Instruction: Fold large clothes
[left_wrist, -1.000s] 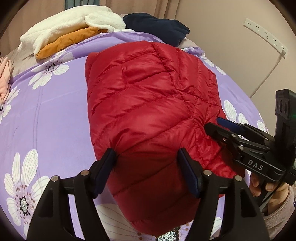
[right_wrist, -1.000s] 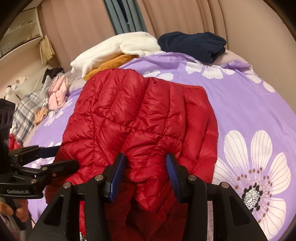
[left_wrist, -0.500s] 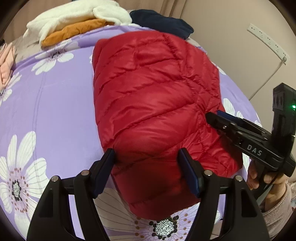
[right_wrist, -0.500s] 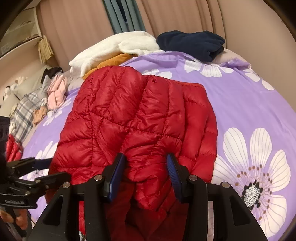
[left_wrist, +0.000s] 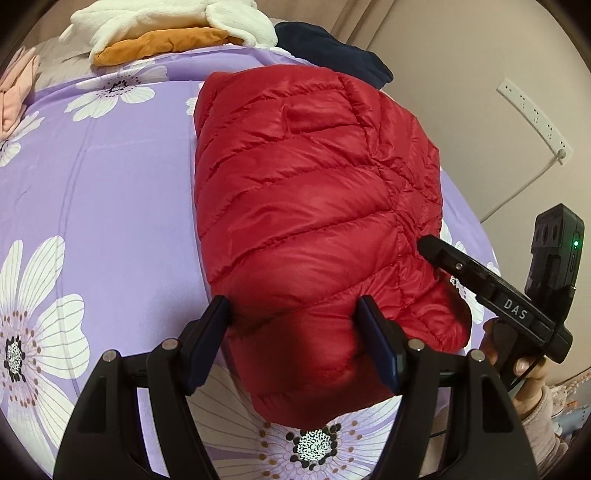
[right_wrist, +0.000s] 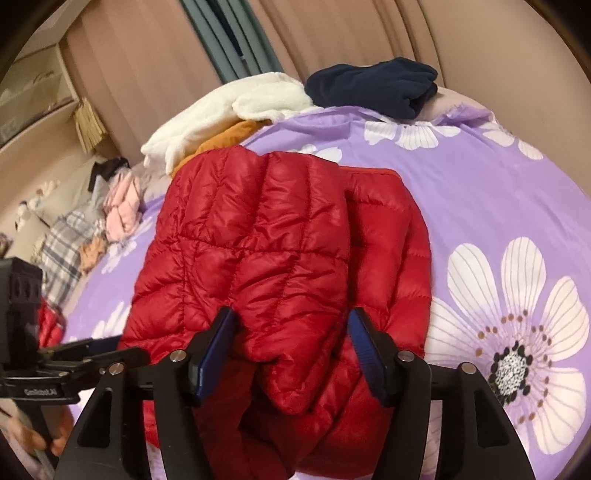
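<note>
A red quilted puffer jacket (left_wrist: 303, 192) lies folded on the purple flowered bedsheet (left_wrist: 110, 221). My left gripper (left_wrist: 291, 328) is open over its near end, with the thick fold bulging between the pads. In the right wrist view the jacket (right_wrist: 258, 251) shows its stacked layers. My right gripper (right_wrist: 291, 332) straddles the near folded edge, its jaws opening, and a loose lobe of jacket sits between them. The left wrist view shows the right gripper's finger (left_wrist: 454, 264) touching the jacket's right edge. The left gripper (right_wrist: 122, 350) meets the jacket's left edge.
A white fleece on an orange garment (left_wrist: 166, 26) and a navy garment (left_wrist: 332, 51) lie at the bed's far end. Pink clothes (right_wrist: 123, 206) and a plaid piece (right_wrist: 62, 240) lie off to the left. A power strip (left_wrist: 532, 114) hangs on the right wall.
The right gripper's jaws have spread wider around the jacket's edge. The left wrist view has rolled, and the jacket's left edge now lies at the left finger instead of past it.
</note>
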